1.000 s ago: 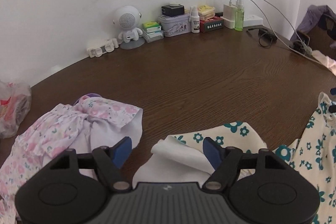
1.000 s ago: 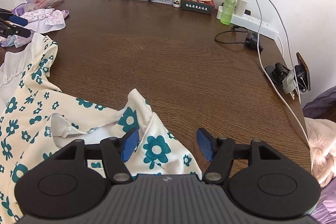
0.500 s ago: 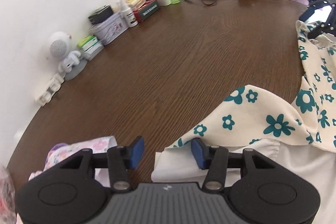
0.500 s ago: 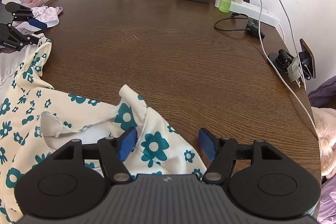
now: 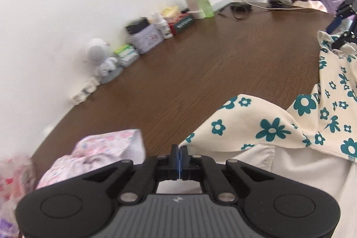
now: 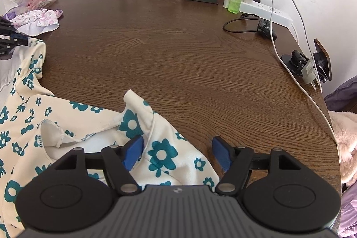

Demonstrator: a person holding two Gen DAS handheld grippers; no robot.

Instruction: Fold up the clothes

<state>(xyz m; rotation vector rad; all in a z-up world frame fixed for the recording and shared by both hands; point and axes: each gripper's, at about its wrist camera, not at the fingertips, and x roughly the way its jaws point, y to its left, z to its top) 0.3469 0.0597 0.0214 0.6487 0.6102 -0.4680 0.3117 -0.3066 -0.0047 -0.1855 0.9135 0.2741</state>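
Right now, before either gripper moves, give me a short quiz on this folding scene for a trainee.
1. True or false: the right gripper is shut.
2. What colour are the flowers on the cream garment? A pink, B teal, C yellow.
3. In a few words: which gripper has its jaws closed together?

Key: 1 false, its jaws stand apart over the cloth. 2 B. 3 the left gripper.
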